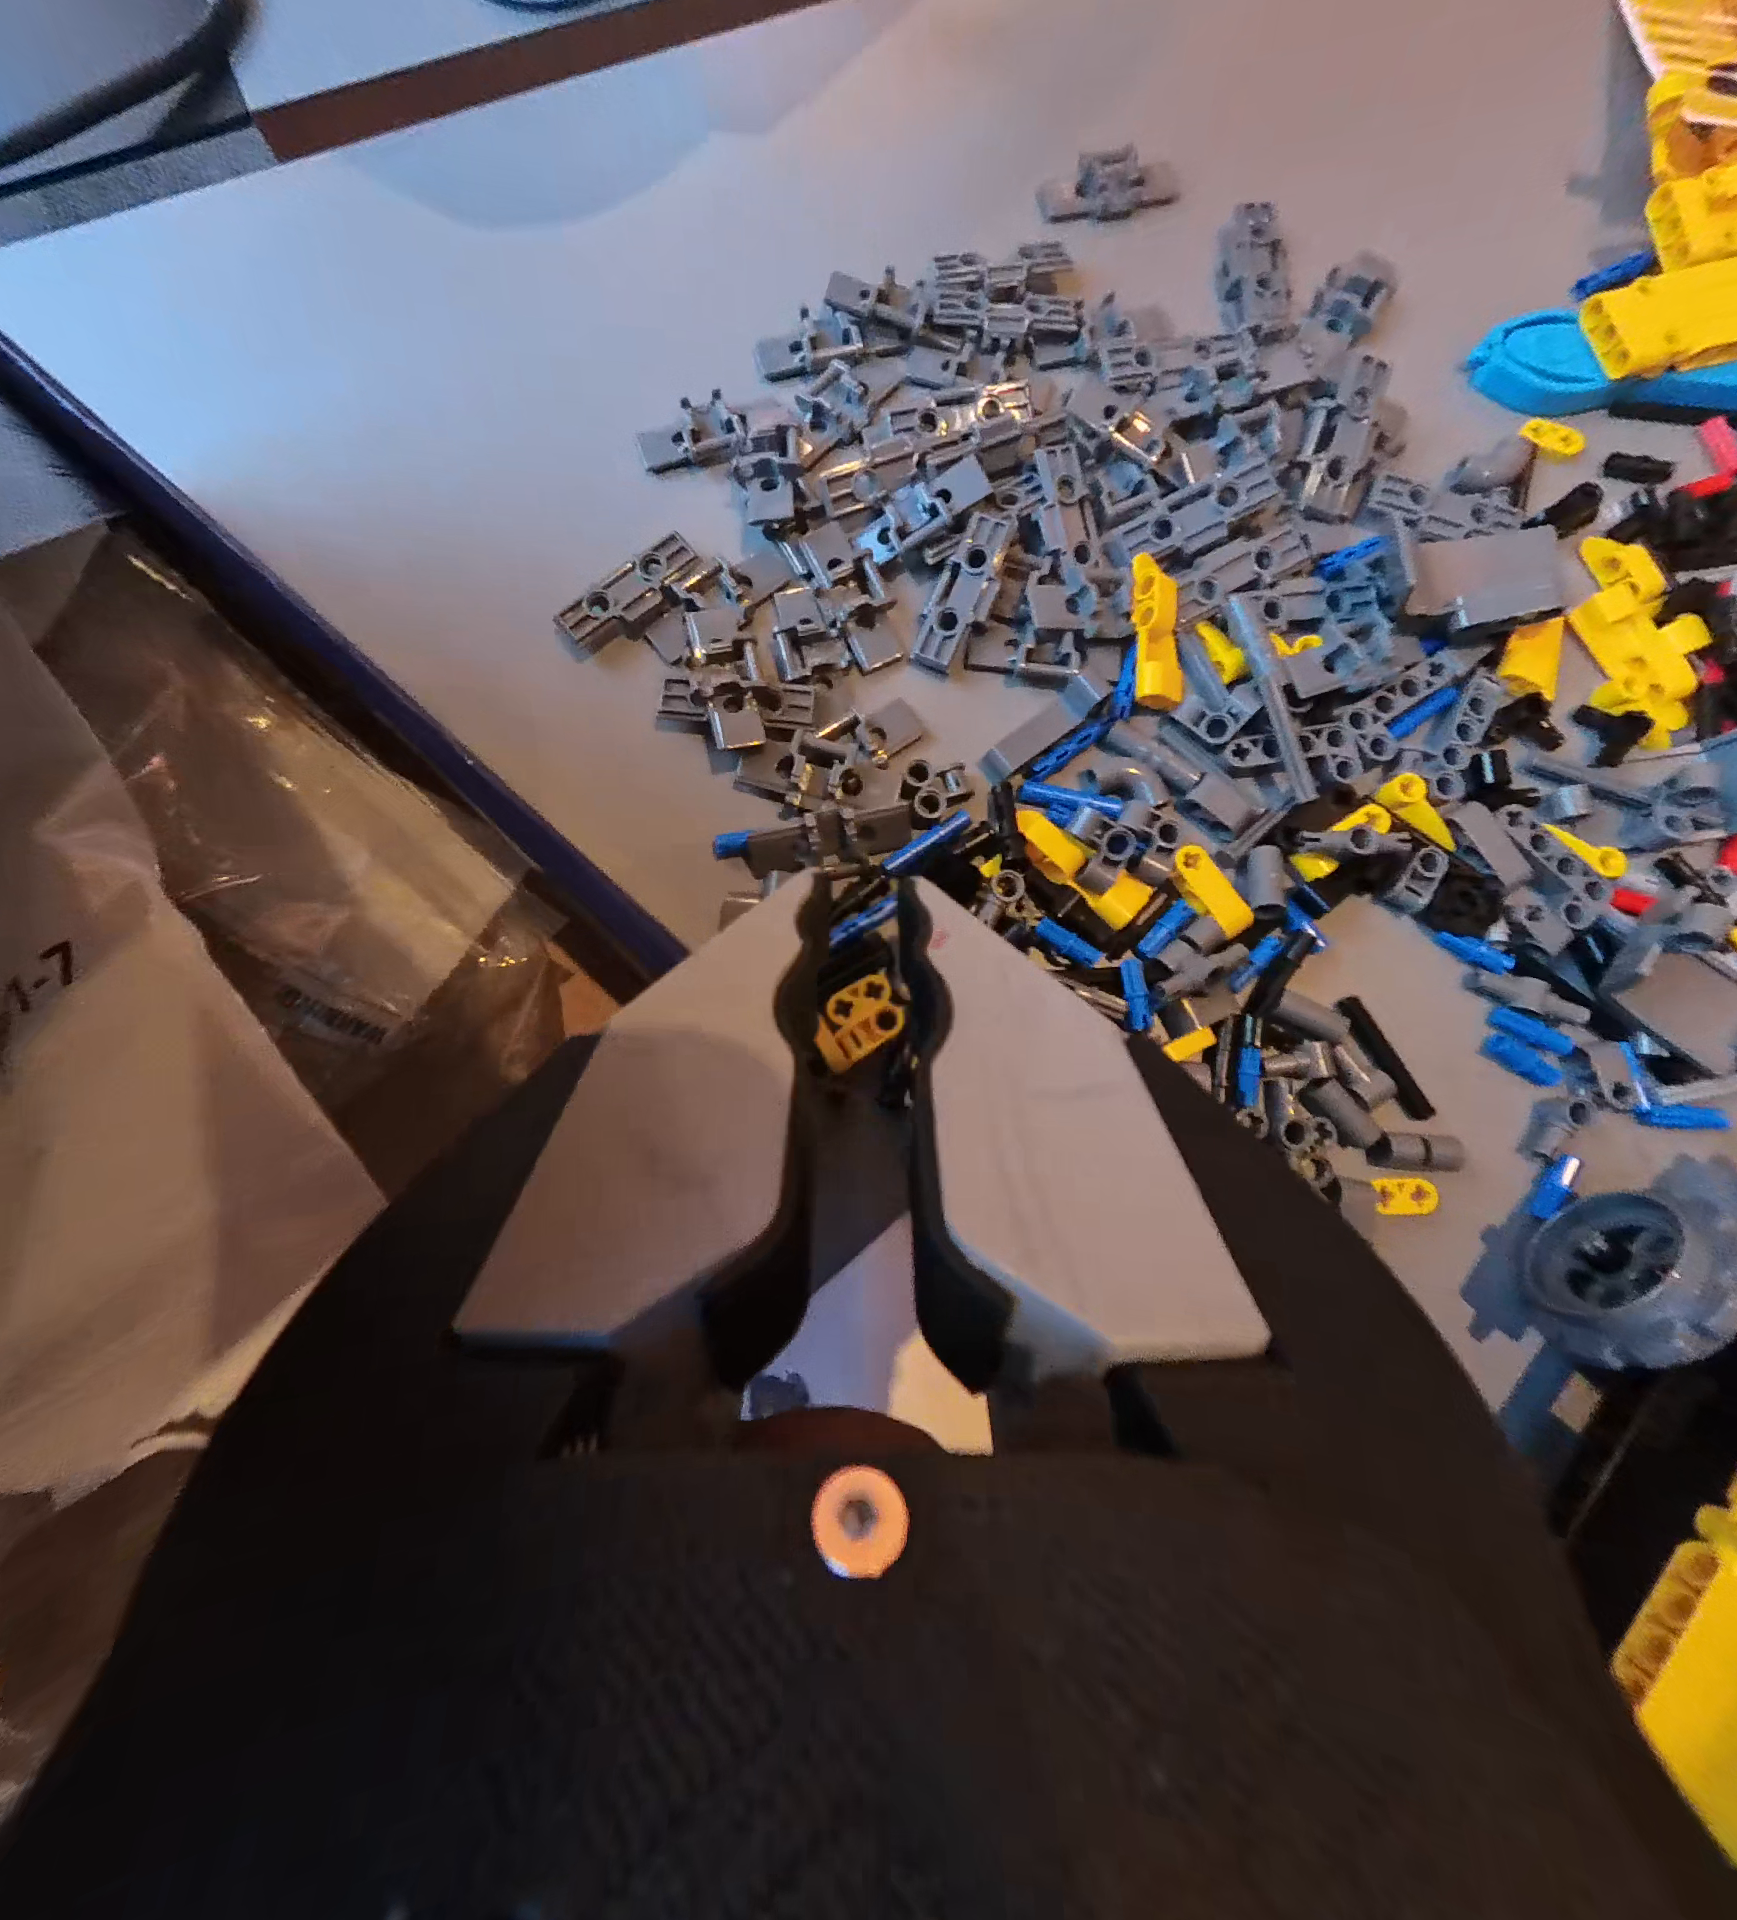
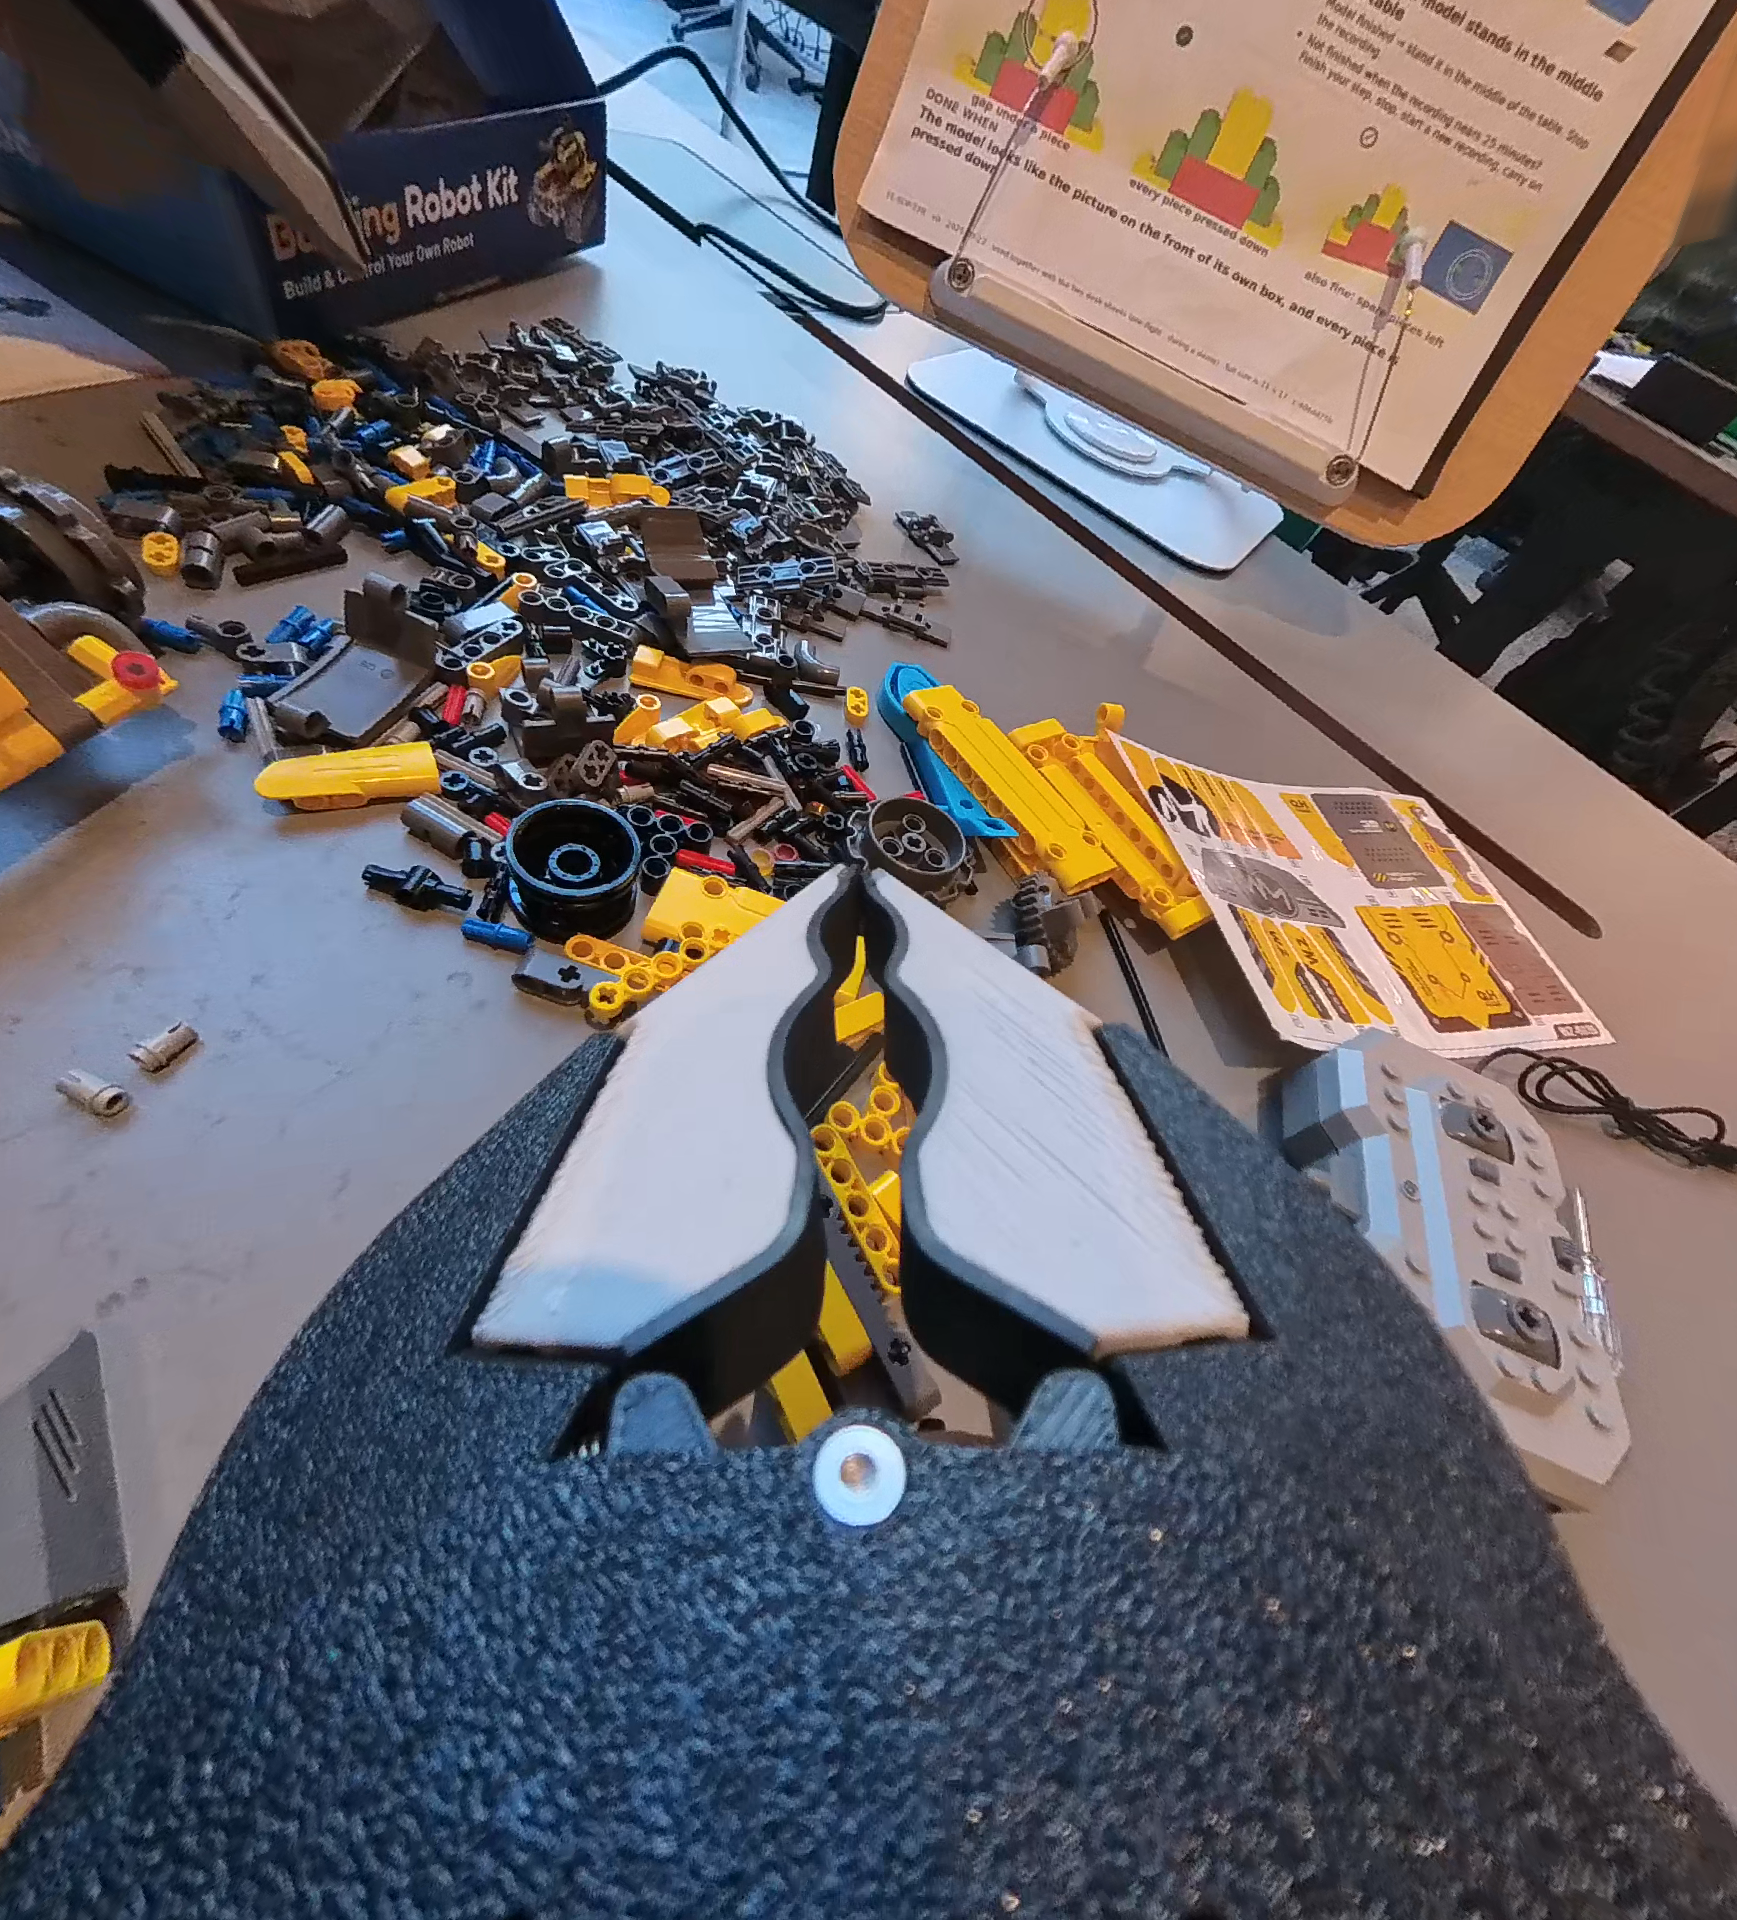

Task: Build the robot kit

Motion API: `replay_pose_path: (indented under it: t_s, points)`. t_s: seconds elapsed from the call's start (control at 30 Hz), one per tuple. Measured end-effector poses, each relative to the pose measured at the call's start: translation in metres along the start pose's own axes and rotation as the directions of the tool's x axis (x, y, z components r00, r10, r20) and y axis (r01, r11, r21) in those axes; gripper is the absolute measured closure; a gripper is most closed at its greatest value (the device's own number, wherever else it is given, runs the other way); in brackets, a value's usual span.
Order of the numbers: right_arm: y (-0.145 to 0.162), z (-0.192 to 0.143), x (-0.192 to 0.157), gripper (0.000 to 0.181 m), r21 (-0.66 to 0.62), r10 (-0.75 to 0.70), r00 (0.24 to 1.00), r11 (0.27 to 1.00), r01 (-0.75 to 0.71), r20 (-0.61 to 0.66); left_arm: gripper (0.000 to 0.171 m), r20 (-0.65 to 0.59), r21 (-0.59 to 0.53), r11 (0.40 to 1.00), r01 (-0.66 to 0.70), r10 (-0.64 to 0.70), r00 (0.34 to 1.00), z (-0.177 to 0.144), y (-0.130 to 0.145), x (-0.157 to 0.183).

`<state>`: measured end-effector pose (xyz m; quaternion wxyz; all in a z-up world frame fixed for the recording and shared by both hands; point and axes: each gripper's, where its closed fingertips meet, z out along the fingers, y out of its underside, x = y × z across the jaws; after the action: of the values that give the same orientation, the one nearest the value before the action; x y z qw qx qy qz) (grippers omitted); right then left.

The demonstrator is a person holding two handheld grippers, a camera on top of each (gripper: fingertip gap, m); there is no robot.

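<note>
Your left gripper [image 1: 859, 883] has its jaws drawn nearly together at the tips, and a small yellow connector piece [image 1: 856, 1023] sits between the fingers just behind them; whether the pads actually pinch it I cannot tell. The tips hover at the near left edge of the pile of loose bricks [image 1: 1155, 644], where grey plates give way to blue pins and yellow parts, with a grey toothed wheel [image 1: 1633, 1273] to the right and a clear plastic bag [image 1: 220, 883] in the box on the left. Your right gripper [image 2: 862, 878] is clenched, tips touching, with nothing between them; yellow beams [image 2: 859, 1138] lie on the table [image 2: 220, 1143] under its fingers. Just beyond its tips lie a dark grey hub [image 2: 916, 844] and a black wheel rim [image 2: 573, 862], with a sticker sheet [image 2: 1363, 894] to the right and a grey controller block [image 2: 1466, 1226] near right.
</note>
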<state>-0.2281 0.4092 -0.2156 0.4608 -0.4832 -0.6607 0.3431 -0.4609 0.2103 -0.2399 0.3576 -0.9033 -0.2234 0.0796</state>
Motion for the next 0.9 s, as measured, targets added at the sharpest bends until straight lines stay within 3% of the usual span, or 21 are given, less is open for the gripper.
replay_pose_path:
  t_s: [0.1, 0.33, 0.47, 0.7, 0.8, 0.9]
  points:
    - [0.000, 0.000, 0.000, 0.181, 0.000, -0.001, 1.000, 1.000, 0.001, 0.001, 0.165, 0.005, -0.023, 0.999, -0.036, 0.036, 0.999, 0.000, 0.004, 0.003]
    - [0.000, 0.000, 0.000, 0.181, 0.001, -0.001, 1.000, 1.000, 0.001, 0.001, 0.171, -0.097, -0.148, 0.975, -0.164, 0.150, 0.984, 0.013, 0.029, 0.032]
    - [0.000, 0.000, 0.000, 0.181, 0.003, 0.000, 1.000, 1.000, 0.000, 0.001, 0.171, -0.161, -0.182, 0.967, -0.181, 0.152, 0.975, 0.018, 0.039, 0.046]
    - [-0.001, 0.000, -0.001, 0.181, 0.004, 0.000, 1.000, 1.000, 0.000, 0.005, 0.169, -0.282, -0.035, 0.989, -0.141, 0.126, 0.951, 0.005, 0.012, 0.069]
    - [-0.001, 0.000, -0.002, 0.181, 0.004, -0.001, 1.000, 1.000, 0.001, 0.006, 0.164, -0.365, -0.049, 0.986, -0.162, 0.134, 0.921, 0.001, 0.018, 0.084]
    - [-0.001, 0.000, -0.002, 0.181, 0.004, -0.002, 1.000, 1.000, 0.002, 0.007, 0.164, -0.366, -0.088, 0.972, -0.216, 0.171, 0.915, 0.008, 0.029, 0.088]
